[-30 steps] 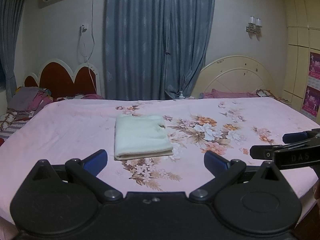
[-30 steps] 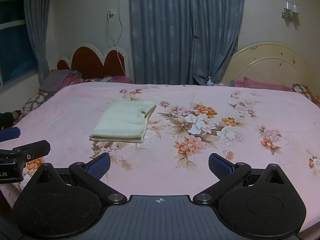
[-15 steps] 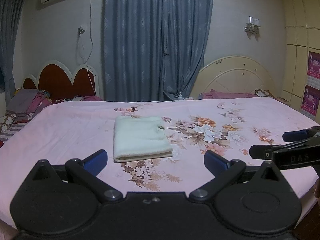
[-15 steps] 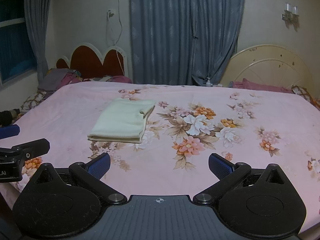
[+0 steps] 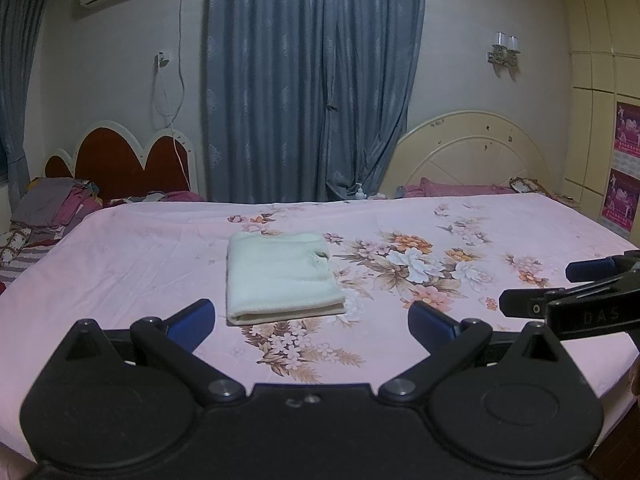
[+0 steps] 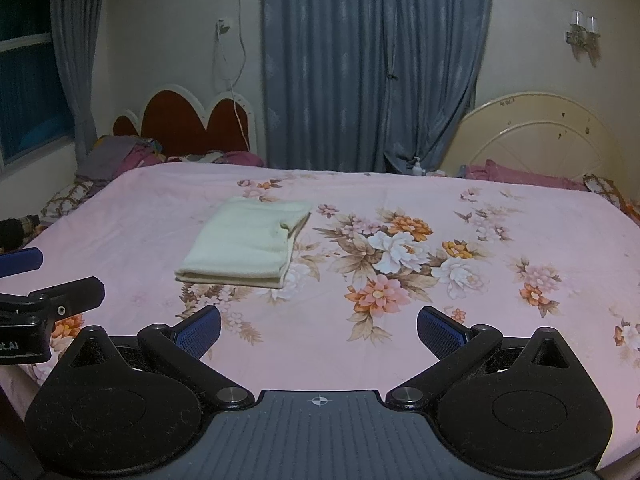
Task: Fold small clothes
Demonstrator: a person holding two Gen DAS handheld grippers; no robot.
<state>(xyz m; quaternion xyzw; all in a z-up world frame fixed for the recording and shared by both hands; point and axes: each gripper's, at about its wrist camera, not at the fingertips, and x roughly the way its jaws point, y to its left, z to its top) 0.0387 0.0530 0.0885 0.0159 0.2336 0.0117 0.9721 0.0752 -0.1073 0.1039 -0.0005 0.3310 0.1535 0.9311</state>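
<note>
The left gripper (image 5: 311,317) hangs over the near edge of the bed (image 5: 132,264) with its jaws wide apart and nothing between them. A little further in, the pale folded cloth (image 5: 280,278) lies flat on the pink floral sheet, apart from both tools. The right gripper (image 6: 319,326) is also spread open and empty. I think the risk is small: a low pass across the cloth can drag the top layer and undo the fold.
</note>
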